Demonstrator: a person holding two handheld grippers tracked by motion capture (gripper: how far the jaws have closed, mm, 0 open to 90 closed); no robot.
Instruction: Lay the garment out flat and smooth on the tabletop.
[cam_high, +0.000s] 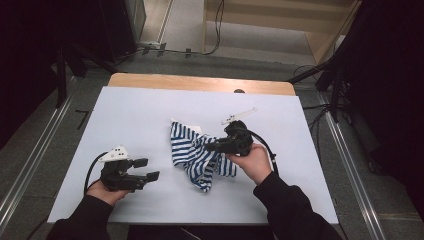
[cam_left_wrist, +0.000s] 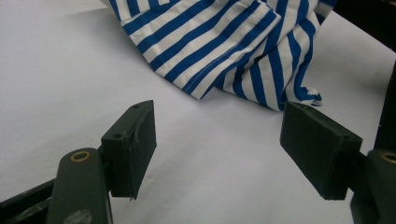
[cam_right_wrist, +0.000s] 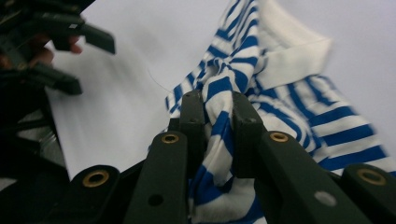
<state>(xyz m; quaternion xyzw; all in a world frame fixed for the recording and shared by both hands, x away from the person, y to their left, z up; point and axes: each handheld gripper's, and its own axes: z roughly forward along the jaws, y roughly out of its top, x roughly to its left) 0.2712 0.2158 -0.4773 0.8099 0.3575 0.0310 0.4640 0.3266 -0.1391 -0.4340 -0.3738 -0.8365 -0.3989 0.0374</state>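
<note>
A crumpled blue-and-white striped garment (cam_high: 197, 155) with a white collar lies in the middle of the white table (cam_high: 140, 115). My right gripper (cam_high: 212, 147) comes in from the right and is shut on a bunched fold of the garment (cam_right_wrist: 219, 121), with cloth pinched between its pads. My left gripper (cam_high: 147, 169) rests at the front left, apart from the cloth, jaws wide open with nothing between them. In the left gripper view the striped garment (cam_left_wrist: 224, 51) lies beyond the open pads (cam_left_wrist: 133, 147).
A small white plastic piece (cam_high: 239, 116) lies on the table behind the garment. A wooden strip (cam_high: 200, 83) borders the far edge. Cables and dark stands line the floor around the table. In the right gripper view the left gripper (cam_right_wrist: 56, 51) shows at the far left.
</note>
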